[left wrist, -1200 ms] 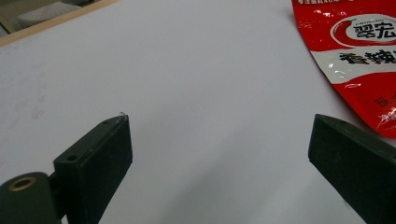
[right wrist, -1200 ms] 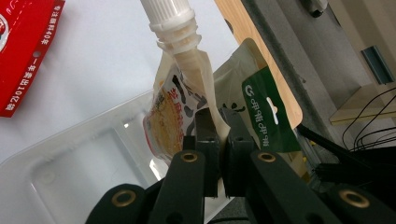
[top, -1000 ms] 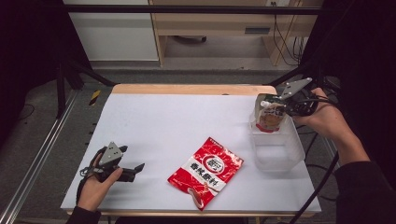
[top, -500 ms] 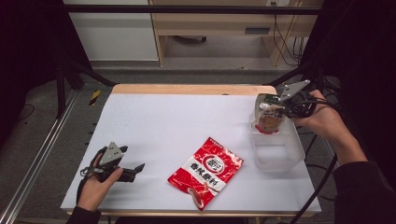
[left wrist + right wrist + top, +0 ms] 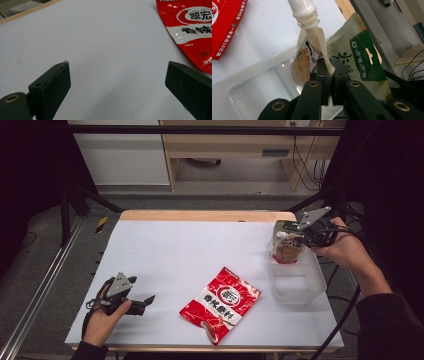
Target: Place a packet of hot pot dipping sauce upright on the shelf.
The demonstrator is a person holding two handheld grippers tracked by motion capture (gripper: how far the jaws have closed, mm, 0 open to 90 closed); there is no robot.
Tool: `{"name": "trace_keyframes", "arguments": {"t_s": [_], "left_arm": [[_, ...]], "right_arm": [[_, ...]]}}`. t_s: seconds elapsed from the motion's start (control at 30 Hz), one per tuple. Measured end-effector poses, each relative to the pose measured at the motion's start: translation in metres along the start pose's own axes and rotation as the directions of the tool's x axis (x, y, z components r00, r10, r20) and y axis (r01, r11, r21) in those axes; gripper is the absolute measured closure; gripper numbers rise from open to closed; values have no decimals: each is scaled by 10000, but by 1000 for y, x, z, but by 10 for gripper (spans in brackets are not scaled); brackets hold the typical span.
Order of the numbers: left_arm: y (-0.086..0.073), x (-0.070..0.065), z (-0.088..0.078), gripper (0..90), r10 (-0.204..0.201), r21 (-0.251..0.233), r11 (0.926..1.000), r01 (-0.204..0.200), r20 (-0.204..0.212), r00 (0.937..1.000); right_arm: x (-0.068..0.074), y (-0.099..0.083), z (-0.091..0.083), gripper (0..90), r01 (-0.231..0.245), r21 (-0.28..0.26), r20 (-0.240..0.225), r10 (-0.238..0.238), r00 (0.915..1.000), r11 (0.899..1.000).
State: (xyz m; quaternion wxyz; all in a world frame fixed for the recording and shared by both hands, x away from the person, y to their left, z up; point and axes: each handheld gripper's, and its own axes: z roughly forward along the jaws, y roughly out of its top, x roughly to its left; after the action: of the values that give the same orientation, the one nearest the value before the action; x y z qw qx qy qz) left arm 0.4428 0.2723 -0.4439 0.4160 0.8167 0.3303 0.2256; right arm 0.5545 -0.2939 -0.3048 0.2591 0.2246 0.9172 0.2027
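My right gripper is at the table's right edge, shut on a beige and green spouted pouch. The pouch hangs upright over the far end of a clear plastic container. In the right gripper view the jaws pinch the pouch just below its white screw cap, with the container beneath. A red snack bag lies flat near the table's front middle. My left gripper rests at the front left, open and holding nothing. In the left gripper view its jaws stand wide apart, with the red bag at the upper right.
The white table top has a wooden strip along its far edge. A metal frame rail runs along the left side. Cables trail off the right edge behind my right hand.
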Motion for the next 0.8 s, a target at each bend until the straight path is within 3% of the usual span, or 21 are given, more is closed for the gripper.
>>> {"name": "trace_keyframes", "arguments": {"t_s": [0.4,0.8], "left_arm": [[0,0,0,60,5,10,10000,-5,21,10000],[0,0,1,60,8,32,10000,-8,34,10000]], "right_arm": [[1,-3,5,874,-58,26,-60,59,10000,10000],[5,-9,22,872,-304,152,-282,308,9991,9994]]}}
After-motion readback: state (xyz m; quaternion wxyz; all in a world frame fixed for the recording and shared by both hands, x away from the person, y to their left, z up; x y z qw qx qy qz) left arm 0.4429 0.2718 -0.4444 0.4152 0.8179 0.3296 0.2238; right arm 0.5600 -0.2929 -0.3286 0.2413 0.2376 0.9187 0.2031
